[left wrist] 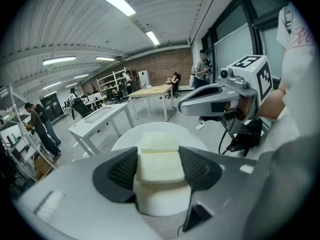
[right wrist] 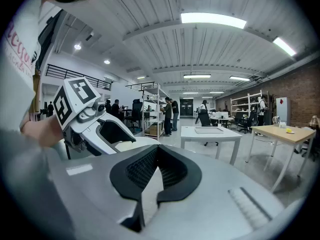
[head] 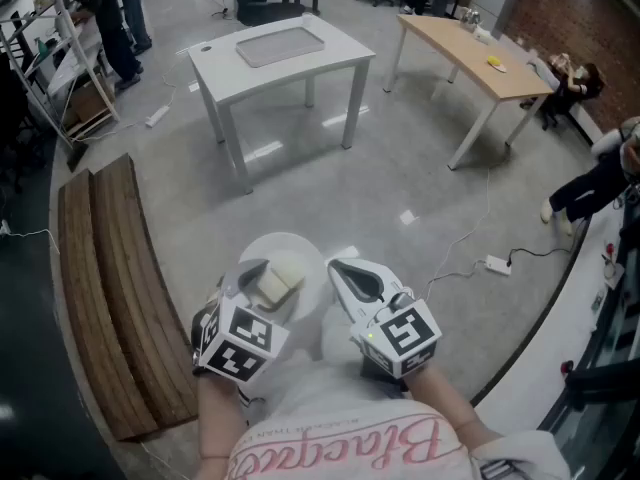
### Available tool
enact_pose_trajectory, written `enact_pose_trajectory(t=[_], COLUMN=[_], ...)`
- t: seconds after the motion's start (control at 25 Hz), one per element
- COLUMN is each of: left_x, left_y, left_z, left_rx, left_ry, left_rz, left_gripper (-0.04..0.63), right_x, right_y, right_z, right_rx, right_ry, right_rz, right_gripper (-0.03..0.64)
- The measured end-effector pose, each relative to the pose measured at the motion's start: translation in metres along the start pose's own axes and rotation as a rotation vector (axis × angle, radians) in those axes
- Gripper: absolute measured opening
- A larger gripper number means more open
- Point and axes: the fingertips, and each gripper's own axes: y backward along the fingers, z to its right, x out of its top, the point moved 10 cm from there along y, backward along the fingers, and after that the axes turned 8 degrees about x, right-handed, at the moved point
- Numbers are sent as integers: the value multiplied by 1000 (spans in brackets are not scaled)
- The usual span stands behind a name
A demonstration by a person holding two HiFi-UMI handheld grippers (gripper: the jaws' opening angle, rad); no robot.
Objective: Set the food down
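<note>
A pale cream block of food (head: 277,284) sits between the black pads of my left gripper (head: 262,276), which press on its two sides. In the left gripper view the food block (left wrist: 160,165) fills the gap of the left gripper (left wrist: 160,170), just above a round white plate (left wrist: 192,138). The plate (head: 290,246) hangs in the air over the floor. My right gripper (head: 336,266) is at the plate's right rim, jaws closed on the thin white edge. In the right gripper view, the right gripper (right wrist: 152,171) has its pads together and the plate (right wrist: 132,143) lies beyond.
A white table (head: 280,53) with a grey tray stands ahead, a wooden table (head: 470,48) to its right. A wooden bench (head: 110,268) runs along the left. A power strip and cable (head: 497,264) lie on the floor at right. People stand by shelves at far left (head: 115,18).
</note>
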Motion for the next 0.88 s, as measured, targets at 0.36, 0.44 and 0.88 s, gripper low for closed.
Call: enact_pose_trajectory(t=[0.36,0.44,0.88], left_x=[5,7,22], left_y=[7,6,-14], left_z=[4,3,-5], left_rx=[3,3,11], left_ry=[2,-4,-15], left_rz=[10,8,-6], left_gripper=[261,261,261], right_x=[-1,-3,-2], right_y=[12,13,4], right_z=[-1,1,28], right_rx=[-15,-16,-15], right_ry=[-22,-24,-74], right_rz=[23,30,49], right_gripper=[0,0,2])
